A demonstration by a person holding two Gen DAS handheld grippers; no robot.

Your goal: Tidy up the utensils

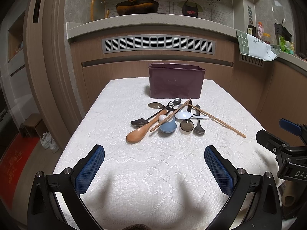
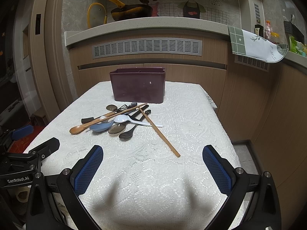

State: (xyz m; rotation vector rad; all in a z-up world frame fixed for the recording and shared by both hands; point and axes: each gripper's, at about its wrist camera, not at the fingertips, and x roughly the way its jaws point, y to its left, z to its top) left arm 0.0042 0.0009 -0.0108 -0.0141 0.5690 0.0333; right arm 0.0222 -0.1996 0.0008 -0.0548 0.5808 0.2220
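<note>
A pile of utensils lies mid-table: a wooden spoon [image 1: 143, 129] [image 2: 87, 126], a blue spoon [image 1: 168, 127] [image 2: 101, 127], a white spoon [image 1: 184, 115] [image 2: 122, 118], dark spoons [image 1: 199, 127] [image 2: 126, 134] and wooden chopsticks [image 1: 216, 120] [image 2: 159, 132]. A dark purple holder box [image 1: 176, 82] [image 2: 138, 85] stands behind the pile. My left gripper [image 1: 154, 153] is open and empty above the near cloth. My right gripper [image 2: 153, 153] is open and empty, its fingers [image 2: 90, 166] short of the long chopstick's near end.
The table wears a white lace cloth [image 1: 153, 172] [image 2: 153, 182]. Wooden cabinets and a counter with a pan [image 1: 137, 5] stand behind. A towel [image 2: 255, 46] hangs at the right. The right gripper shows at the left view's right edge [image 1: 287, 143]; the left gripper shows at the right view's left edge [image 2: 28, 153].
</note>
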